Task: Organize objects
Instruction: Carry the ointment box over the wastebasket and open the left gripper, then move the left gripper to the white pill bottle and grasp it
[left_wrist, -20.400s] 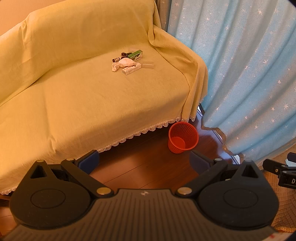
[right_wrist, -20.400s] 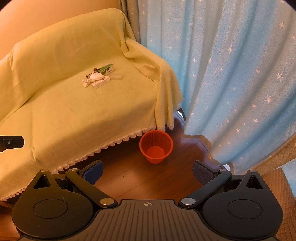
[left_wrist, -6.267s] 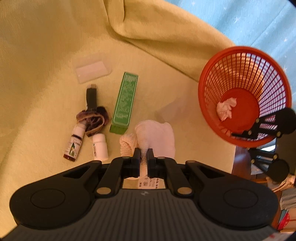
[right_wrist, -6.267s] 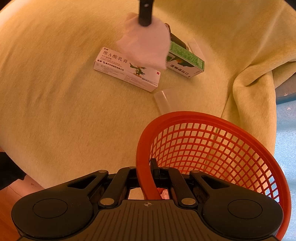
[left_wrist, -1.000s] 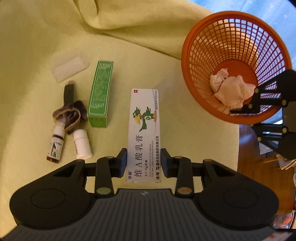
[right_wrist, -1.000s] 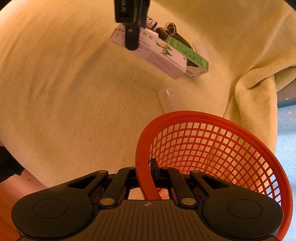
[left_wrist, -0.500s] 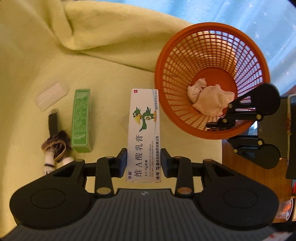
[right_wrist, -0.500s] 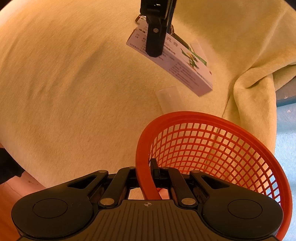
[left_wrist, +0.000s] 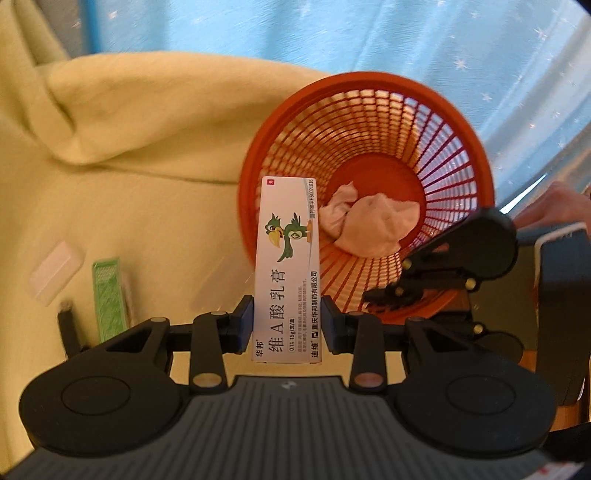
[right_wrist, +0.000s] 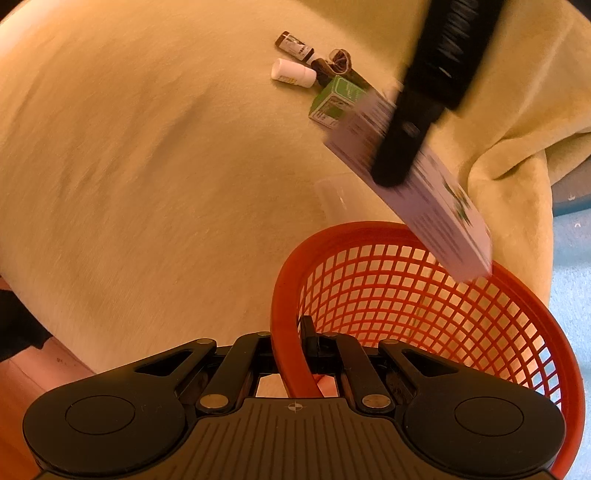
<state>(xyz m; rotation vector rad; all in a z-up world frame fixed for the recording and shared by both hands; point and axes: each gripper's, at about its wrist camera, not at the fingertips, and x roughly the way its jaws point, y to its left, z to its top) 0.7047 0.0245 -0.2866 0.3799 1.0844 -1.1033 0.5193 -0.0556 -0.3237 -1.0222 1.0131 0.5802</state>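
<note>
My left gripper is shut on a white ointment box printed with a green parrot. The box's far end reaches over the rim of the red mesh basket, which holds crumpled white tissues. My right gripper is shut on the near rim of the red mesh basket and holds it tilted beside the sofa seat. In the right wrist view the ointment box hangs blurred above the basket's far rim, with the left gripper's finger across it.
On the yellow sofa cover lie a green box, a white bottle, a brown bottle, a dark hair tie and a clear plastic piece. A blue starred curtain hangs behind.
My left gripper has carried the ointment box right and forward, from above the sofa seat to over the basket's rim. The right gripper has kept the basket still.
</note>
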